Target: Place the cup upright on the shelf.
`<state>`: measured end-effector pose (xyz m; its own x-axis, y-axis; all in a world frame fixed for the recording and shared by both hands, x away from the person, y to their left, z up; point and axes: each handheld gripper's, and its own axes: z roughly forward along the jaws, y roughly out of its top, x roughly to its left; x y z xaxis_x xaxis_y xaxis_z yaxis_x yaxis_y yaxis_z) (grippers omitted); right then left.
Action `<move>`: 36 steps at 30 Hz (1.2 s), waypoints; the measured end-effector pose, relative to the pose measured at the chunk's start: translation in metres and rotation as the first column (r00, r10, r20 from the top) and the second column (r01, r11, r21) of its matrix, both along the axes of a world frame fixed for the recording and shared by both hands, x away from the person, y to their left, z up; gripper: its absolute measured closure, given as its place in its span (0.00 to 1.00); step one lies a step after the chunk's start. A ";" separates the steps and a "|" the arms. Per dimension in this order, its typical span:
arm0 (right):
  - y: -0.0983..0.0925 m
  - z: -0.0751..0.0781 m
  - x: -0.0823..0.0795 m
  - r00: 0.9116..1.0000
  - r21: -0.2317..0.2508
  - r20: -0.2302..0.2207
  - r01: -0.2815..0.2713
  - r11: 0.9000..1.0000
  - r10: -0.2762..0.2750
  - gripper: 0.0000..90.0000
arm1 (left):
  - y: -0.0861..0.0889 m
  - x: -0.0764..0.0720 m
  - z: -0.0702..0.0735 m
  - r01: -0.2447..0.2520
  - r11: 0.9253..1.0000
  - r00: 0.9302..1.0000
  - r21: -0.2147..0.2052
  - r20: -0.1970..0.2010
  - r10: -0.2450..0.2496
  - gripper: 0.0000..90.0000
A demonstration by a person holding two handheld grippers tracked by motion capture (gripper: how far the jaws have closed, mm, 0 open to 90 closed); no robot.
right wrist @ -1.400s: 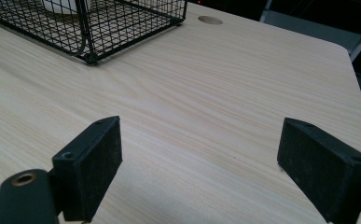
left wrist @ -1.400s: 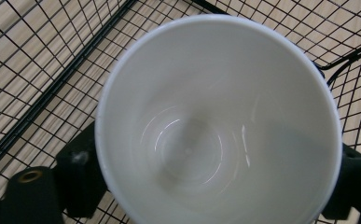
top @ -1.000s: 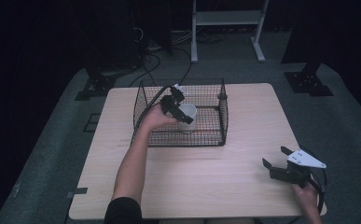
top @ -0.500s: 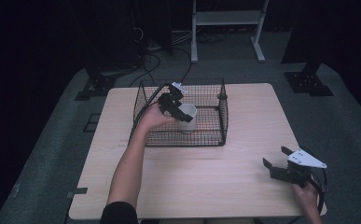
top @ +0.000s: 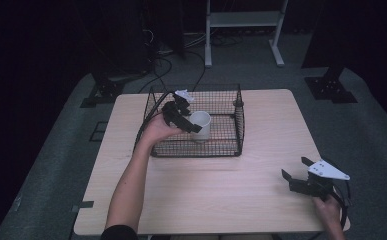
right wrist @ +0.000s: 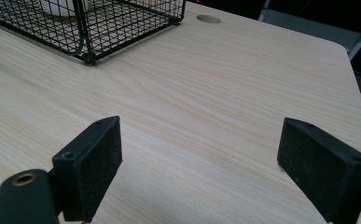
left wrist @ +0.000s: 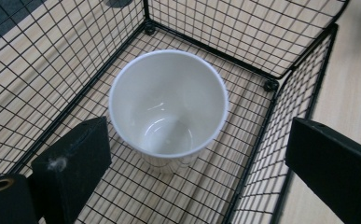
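Table [top: 206, 195] of pale wood stands on grey carpet in a dark room, cables and a white stand behind it. From above, my left tongs [top: 193, 125] reach into the wire basket [top: 238, 127] beside the white cup [top: 201, 125]; my right tongs [top: 293, 172] hover near the table's right edge, jaws apart. My left gripper view: jaws spread wide, cup [left wrist: 169, 105] upright on the basket floor between them, untouched. My right gripper view: open jaws over bare wood [right wrist: 206, 93], basket corner [right wrist: 87, 28] beyond.

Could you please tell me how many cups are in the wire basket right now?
1. A white cup stands upright and empty inside the wire basket, just ahead of the open left gripper.
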<state>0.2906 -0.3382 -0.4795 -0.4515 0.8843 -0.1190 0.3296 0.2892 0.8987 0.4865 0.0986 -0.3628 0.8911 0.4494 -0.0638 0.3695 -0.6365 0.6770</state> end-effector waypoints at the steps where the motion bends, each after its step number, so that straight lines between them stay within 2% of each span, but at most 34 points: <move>1: 0.000 0.000 0.000 1.000 0.000 0.000 0.000 1.000 0.000 0.15 | 0.000 -0.002 0.001 0.004 1.000 1.000 0.009 0.005 -0.004 0.07; 7: 0.000 0.000 0.000 1.000 0.001 0.000 0.002 1.000 -0.002 0.15 | 0.001 -0.010 0.006 0.014 1.000 1.000 0.007 0.020 -0.014 0.07; 12: 0.000 0.000 0.000 1.000 -0.002 0.001 0.005 1.000 -0.005 0.15 | 0.001 -0.020 0.011 0.023 1.000 0.999 0.006 0.047 -0.023 0.07; 14: 0.000 0.000 0.000 1.000 -0.002 0.002 0.005 1.000 -0.005 0.15 | 0.002 -0.022 0.012 0.025 1.000 0.999 0.003 0.043 -0.025 0.07; 19: 0.000 0.000 0.000 1.000 -0.003 0.001 0.005 1.000 -0.005 0.15 | 0.006 -0.030 0.012 0.028 1.000 0.998 -0.005 0.061 -0.028 0.07; 21: 0.000 0.000 0.000 1.000 -0.003 0.001 0.007 1.000 -0.007 0.15 | 0.007 -0.033 0.012 0.026 1.000 0.998 0.006 0.064 -0.027 0.07; 24: 0.000 0.000 0.000 1.000 -0.005 0.001 0.007 1.000 -0.007 0.15 | 0.011 -0.037 0.012 0.024 1.000 0.997 -0.017 0.070 -0.023 0.07; 28: 0.000 0.000 0.000 1.000 -0.007 0.000 0.007 1.000 -0.007 0.15 | 0.013 -0.045 0.011 0.024 1.000 0.997 -0.007 0.077 -0.023 0.07; 34: 0.000 0.000 0.000 1.000 -0.006 -0.001 0.008 1.000 -0.008 0.15 | 0.019 -0.056 0.010 0.020 0.999 0.996 -0.025 0.086 -0.018 0.07; 36: 0.001 0.000 0.000 1.000 -0.007 -0.001 0.008 1.000 -0.008 0.15 | 0.021 -0.060 0.012 0.022 0.999 0.995 -0.028 0.103 -0.019 0.07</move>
<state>0.2911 -0.3377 -0.4796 -0.4445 0.8871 -0.1246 0.3329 0.2927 0.8964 0.4269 0.1194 -0.3513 0.9025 0.4304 0.0156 0.2844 -0.6229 0.7288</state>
